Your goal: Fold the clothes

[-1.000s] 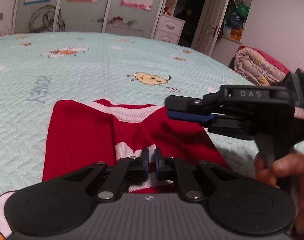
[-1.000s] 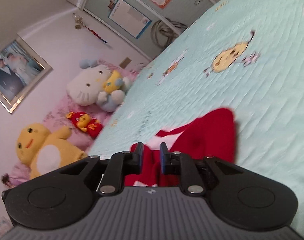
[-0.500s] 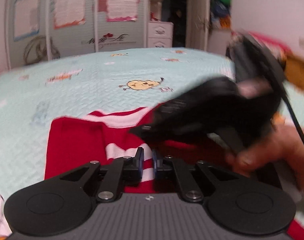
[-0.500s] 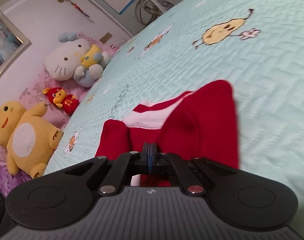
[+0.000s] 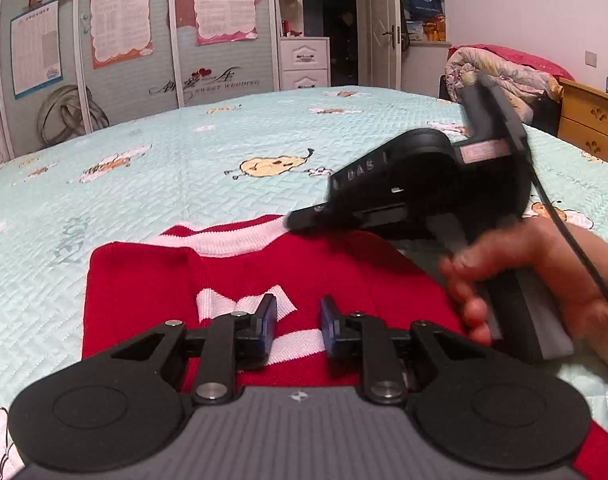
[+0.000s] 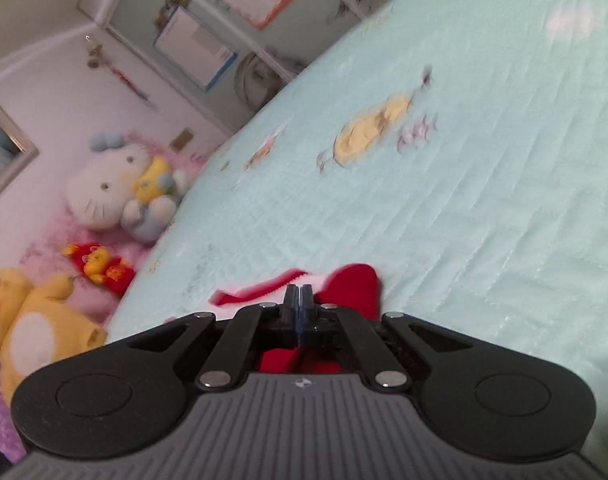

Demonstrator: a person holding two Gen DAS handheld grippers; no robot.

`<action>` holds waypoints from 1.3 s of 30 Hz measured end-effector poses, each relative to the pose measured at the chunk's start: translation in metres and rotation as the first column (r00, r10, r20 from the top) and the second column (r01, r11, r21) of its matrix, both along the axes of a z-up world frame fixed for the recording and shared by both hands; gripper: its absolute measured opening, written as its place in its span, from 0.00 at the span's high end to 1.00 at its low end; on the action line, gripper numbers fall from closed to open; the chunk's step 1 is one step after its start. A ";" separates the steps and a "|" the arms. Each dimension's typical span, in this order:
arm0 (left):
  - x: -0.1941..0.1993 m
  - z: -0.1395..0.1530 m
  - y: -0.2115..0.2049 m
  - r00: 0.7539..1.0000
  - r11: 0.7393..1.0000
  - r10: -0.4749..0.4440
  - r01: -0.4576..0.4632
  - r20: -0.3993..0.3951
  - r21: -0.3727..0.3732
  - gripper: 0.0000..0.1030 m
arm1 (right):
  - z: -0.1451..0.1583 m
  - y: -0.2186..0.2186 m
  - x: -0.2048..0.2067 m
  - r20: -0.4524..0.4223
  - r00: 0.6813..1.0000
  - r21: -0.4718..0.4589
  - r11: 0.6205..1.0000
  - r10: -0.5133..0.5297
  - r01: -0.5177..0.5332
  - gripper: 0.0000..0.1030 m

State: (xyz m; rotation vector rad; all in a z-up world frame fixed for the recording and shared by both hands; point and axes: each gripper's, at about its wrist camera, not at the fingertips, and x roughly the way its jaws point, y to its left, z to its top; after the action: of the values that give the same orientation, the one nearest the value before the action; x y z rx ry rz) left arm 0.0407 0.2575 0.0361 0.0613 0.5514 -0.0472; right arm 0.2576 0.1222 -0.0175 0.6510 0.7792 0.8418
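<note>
Across the mint quilted bed (image 5: 151,200) we are folding the red sweater (image 5: 231,280): left gripper (image 5: 293,326) released above it, right gripper (image 6: 299,300) clenched, cloth between unclear; smoothing seems next.

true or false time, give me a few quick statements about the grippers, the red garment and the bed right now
1. The left gripper is open above the red garment. True.
2. The right gripper is wide open. False: its fingers are pressed together.
3. The garment is plain red all over. False: it has white stripes.
4. The garment lies on a light green bedspread. True.
5. Plush toys sit beside the bed. True.
</note>
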 end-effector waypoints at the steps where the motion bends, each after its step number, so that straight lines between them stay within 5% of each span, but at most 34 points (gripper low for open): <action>1: 0.001 0.000 0.001 1.000 1.000 0.000 0.000 -0.001 -0.004 0.77 | -0.005 0.002 0.006 -0.014 1.000 -0.020 1.000 -0.010 0.009 1.00; 5: 0.000 0.000 -0.001 1.000 1.000 0.001 -0.001 0.000 0.006 0.76 | 0.005 -0.015 -0.009 0.038 0.994 0.038 0.994 -0.103 0.102 0.95; 10: -0.001 -0.001 0.000 1.000 1.000 0.001 -0.001 0.004 -0.005 0.76 | 0.037 0.005 -0.037 0.106 0.991 -0.020 0.997 0.077 -0.075 0.93; 14: -0.001 -0.001 -0.001 1.000 1.000 0.003 -0.003 0.001 -0.006 0.76 | 0.005 0.020 -0.028 0.058 0.997 -0.159 0.986 0.058 -0.048 1.00; 17: -0.003 0.000 0.001 1.000 1.000 0.001 -0.001 0.009 -0.022 0.76 | 0.024 0.015 -0.038 0.130 0.991 -0.132 0.991 0.036 -0.019 0.89; 21: -0.013 0.010 0.022 0.996 0.988 0.030 -0.017 0.081 -0.156 0.75 | 0.039 0.034 -0.060 0.208 0.972 -0.097 0.991 0.108 -0.089 0.75; 24: -0.021 0.019 0.039 0.989 0.964 0.062 -0.024 0.137 -0.264 0.75 | 0.005 0.031 -0.049 0.081 0.991 0.014 0.994 0.105 -0.106 0.76; 27: -0.027 0.027 0.058 0.978 0.926 0.112 -0.038 0.177 -0.375 0.75 | 0.003 0.011 -0.036 0.034 0.996 0.174 0.981 0.083 -0.088 0.76; 30: -0.007 0.028 0.084 0.977 0.854 0.202 -0.139 0.073 -0.502 0.75 | -0.012 0.001 -0.028 -0.045 0.997 0.265 0.963 0.067 -0.053 0.77; 34: 0.031 0.015 0.111 0.977 0.757 0.187 -0.211 -0.105 -0.619 0.78 | -0.022 -0.005 -0.022 -0.095 0.993 0.328 0.944 0.068 -0.033 0.79; 39: 0.049 0.014 0.115 0.983 0.770 0.126 -0.182 -0.134 -0.612 0.90 | -0.023 0.002 -0.022 -0.100 0.993 0.317 0.948 0.065 -0.030 0.79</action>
State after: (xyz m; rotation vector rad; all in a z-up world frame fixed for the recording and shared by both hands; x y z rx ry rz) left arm 0.0898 0.3720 0.0504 -0.6434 0.6020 -0.0704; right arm 0.2360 0.1244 -0.0401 0.9719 0.7680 0.9920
